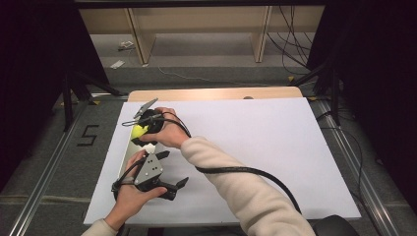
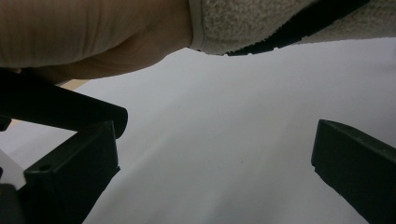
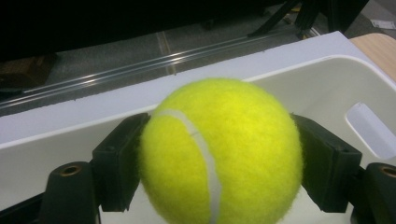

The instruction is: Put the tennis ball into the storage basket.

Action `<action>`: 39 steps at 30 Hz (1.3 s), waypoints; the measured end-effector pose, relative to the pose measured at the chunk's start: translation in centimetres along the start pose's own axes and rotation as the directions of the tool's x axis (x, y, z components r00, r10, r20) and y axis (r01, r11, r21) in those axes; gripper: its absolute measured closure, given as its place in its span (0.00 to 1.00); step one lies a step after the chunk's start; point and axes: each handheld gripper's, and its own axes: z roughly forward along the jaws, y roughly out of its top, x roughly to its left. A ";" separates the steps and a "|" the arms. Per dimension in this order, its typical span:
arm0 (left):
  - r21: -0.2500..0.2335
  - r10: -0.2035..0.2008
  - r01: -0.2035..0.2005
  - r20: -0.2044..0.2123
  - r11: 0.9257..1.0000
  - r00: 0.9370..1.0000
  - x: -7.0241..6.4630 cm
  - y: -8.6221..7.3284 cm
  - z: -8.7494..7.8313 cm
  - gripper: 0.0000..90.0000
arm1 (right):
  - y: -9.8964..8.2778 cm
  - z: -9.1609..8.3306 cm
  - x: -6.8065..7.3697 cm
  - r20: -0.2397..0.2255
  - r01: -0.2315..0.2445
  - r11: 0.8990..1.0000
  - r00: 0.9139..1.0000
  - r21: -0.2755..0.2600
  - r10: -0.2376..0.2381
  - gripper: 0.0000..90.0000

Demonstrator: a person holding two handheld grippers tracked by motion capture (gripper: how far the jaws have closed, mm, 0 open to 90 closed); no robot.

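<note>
Broadly, the white surface (image 1: 255,147) takes up most of the high view, with a strip of bare wood along its far edge. A white bin (image 3: 327,88) sits at the surface's left edge; in the right gripper view its pale inner wall and a cut-out handle slot lie just behind the ball, and in the high view a sliver of its rim (image 1: 127,156) runs between the two hands. The person's right forearm, in a cream fleece sleeve (image 1: 236,182), crosses from the bottom of the high view toward the bin, a black cable trailing along it. The right gripper (image 1: 143,131) hovers over the bin's far end, its fingers (image 3: 116,163) closed on a yellow tennis ball (image 3: 219,151), one pad pressed to each side of it; the ball (image 1: 139,131) hangs above the bin's inside, and whether it touches the bin cannot be told. The left gripper (image 1: 178,173), a grey plate on top, lies just right of the bin's near end, low over the surface and pointing away from the bin, its fingers (image 2: 74,182) spread wide with nothing between them but bare white surface.
</note>
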 end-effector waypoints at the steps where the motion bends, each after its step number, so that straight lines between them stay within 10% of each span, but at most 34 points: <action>1: 0.000 0.000 0.000 0.000 1.000 1.000 0.0 0.0 0.0 0.00 | 0.0 0.0 0.0 0.000 0.001 1.000 1.000 0.003 -0.001 0.28; 39: 0.000 0.001 -0.001 0.002 1.000 1.000 0.0 0.0 0.0 0.00 | -0.4 0.7 0.1 -0.006 0.005 0.999 1.000 0.038 -0.005 0.28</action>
